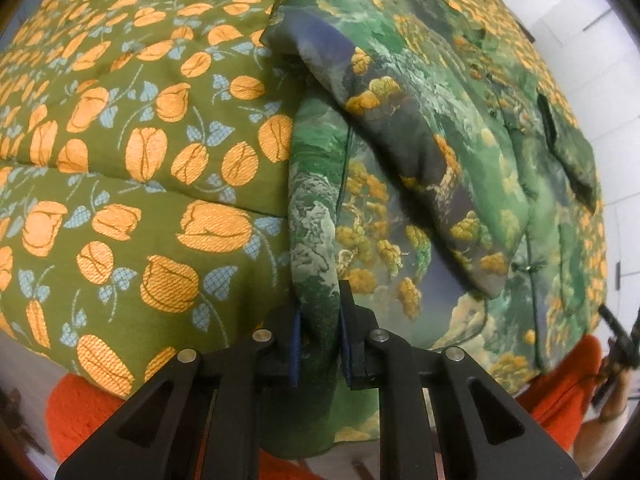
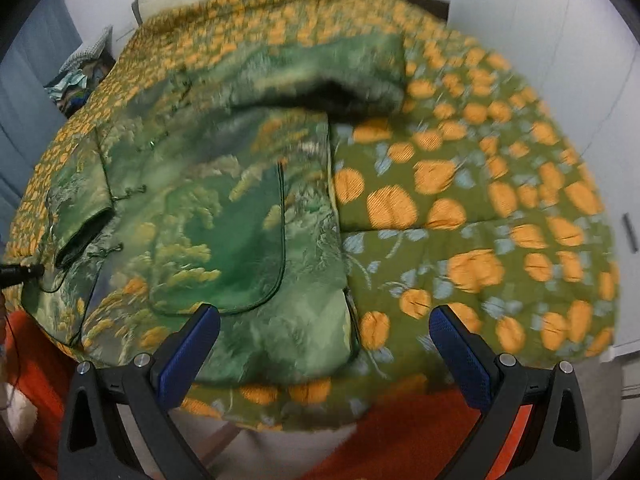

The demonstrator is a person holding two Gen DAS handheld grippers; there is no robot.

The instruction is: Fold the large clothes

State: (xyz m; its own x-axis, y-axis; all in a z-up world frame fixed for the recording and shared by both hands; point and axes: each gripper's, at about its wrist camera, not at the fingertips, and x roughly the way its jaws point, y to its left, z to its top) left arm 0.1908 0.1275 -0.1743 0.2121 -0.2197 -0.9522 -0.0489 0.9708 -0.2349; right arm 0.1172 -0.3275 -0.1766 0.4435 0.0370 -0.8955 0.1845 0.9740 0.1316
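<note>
A green jacket (image 1: 420,128) with a landscape print and frog buttons lies on a quilt. One sleeve (image 1: 384,104) is folded across its front. My left gripper (image 1: 320,320) is shut on the jacket's near hem edge, which hangs bunched between the blue pads. In the right wrist view the same jacket (image 2: 208,208) lies flat with its patch pocket (image 2: 240,248) facing up and a sleeve (image 2: 320,76) folded over the top. My right gripper (image 2: 324,344) is open and empty, hovering over the jacket's lower right corner. This view is motion-blurred.
The olive quilt (image 1: 140,128) with orange tulips covers the bed and also shows in the right wrist view (image 2: 480,208). An orange blanket (image 1: 84,404) hangs below the quilt's front edge. White walls and cabinets (image 1: 568,12) stand behind. A pile of cloth (image 2: 80,72) lies at far left.
</note>
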